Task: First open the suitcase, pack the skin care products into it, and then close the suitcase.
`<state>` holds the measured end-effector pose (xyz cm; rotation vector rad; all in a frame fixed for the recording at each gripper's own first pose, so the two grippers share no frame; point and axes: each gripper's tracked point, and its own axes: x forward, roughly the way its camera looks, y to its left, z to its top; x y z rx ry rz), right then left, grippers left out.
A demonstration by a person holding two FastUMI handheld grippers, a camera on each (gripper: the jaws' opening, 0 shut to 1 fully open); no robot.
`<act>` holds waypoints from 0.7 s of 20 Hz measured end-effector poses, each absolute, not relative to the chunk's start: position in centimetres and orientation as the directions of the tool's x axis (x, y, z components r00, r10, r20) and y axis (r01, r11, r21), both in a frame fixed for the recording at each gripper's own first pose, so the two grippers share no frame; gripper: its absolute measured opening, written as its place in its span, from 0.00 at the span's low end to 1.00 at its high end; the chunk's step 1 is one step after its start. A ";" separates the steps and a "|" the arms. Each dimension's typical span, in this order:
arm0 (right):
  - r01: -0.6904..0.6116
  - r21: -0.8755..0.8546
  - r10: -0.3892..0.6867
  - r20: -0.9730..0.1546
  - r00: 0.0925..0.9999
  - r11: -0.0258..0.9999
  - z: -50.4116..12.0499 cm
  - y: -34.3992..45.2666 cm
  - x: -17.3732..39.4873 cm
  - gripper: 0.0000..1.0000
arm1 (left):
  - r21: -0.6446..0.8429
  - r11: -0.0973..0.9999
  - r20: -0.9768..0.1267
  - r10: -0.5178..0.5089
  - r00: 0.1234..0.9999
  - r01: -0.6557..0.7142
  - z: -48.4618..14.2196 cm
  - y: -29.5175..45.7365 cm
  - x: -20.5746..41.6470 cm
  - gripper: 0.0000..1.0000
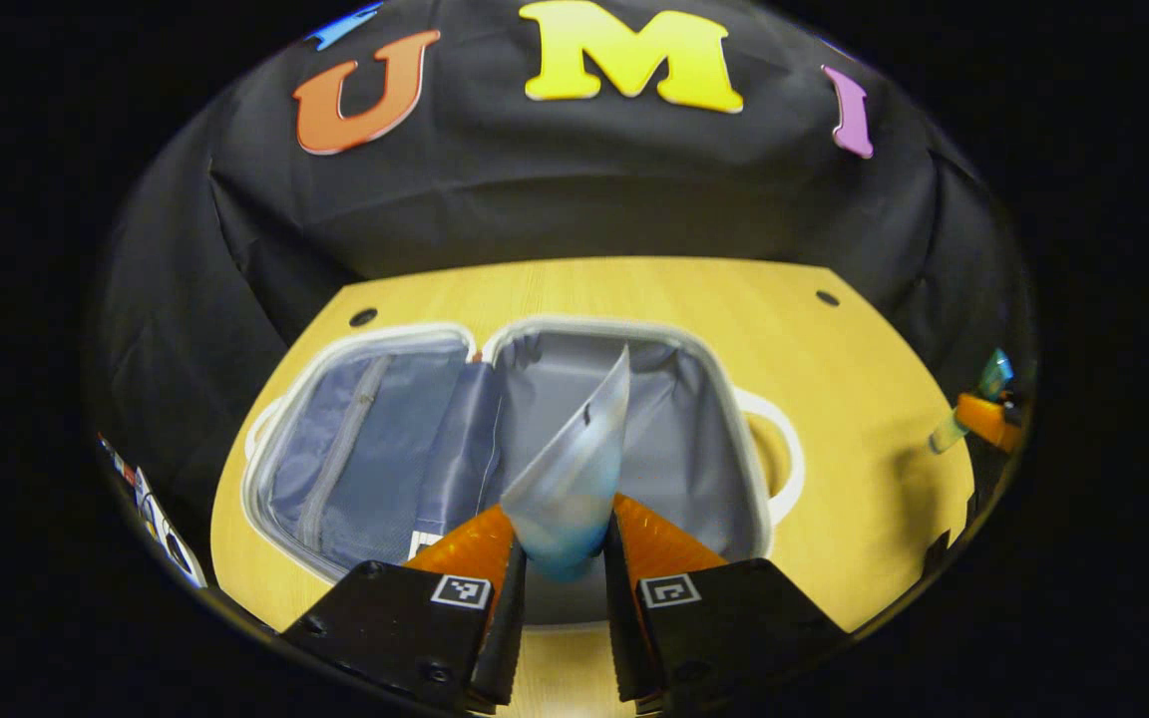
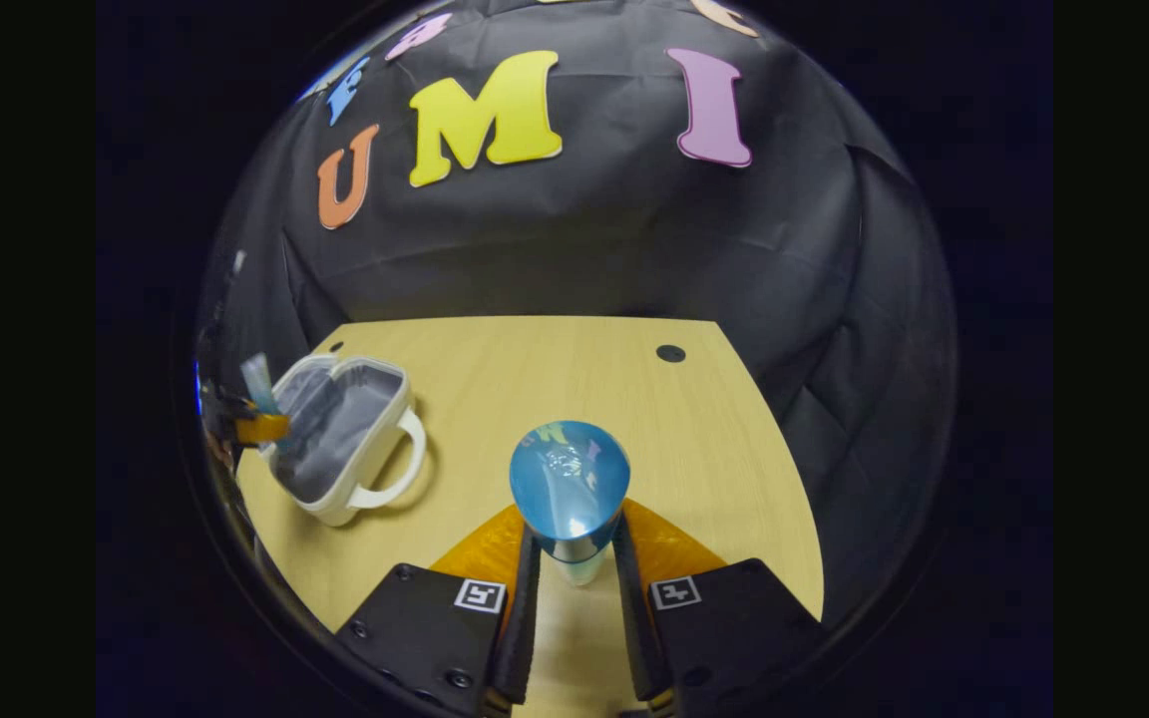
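Left gripper view shows my left fingers [image 1: 563, 558] clamped on a pale tube [image 1: 574, 469], poised over the open suitcase [image 1: 515, 439] on the desk [image 1: 854, 399] for dropping in, while my right fingers [image 2: 574, 558] grip a blue-capped bottle [image 2: 569, 489] waiting farther right.

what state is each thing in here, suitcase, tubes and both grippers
white hard-shell suitcase with grey lining: open flat on the wooden table, nothing packed inside
pale translucent blue-tipped tube: gripped, held over the suitcase
left gripper: shut on that tube
teal glossy tube: gripped above the table
right gripper: shut on it
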<state>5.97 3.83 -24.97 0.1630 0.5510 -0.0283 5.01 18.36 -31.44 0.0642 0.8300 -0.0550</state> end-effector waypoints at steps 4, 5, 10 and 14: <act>0.049 0.123 0.022 -0.521 0.853 0.991 -23.5 6.7 3.2 0.36 | 0.017 0.996 -0.827 -0.033 0.561 0.084 -35.8 18.7 4.9 0.41; 0.043 0.115 0.023 -0.521 0.853 0.992 -23.1 7.2 2.7 0.36 | 0.015 0.997 -0.847 -0.028 0.531 0.077 -36.6 18.7 4.5 0.41; 0.028 0.116 0.037 -0.525 0.850 0.993 -21.6 9.0 0.6 0.36 | 0.050 0.994 -0.891 0.002 0.454 0.093 -36.7 18.3 5.1 0.40; 0.020 0.118 0.045 -0.523 0.851 0.993 -20.5 9.1 -0.3 0.36 | 0.049 0.997 -0.932 0.023 0.361 0.063 -38.2 18.6 6.0 0.40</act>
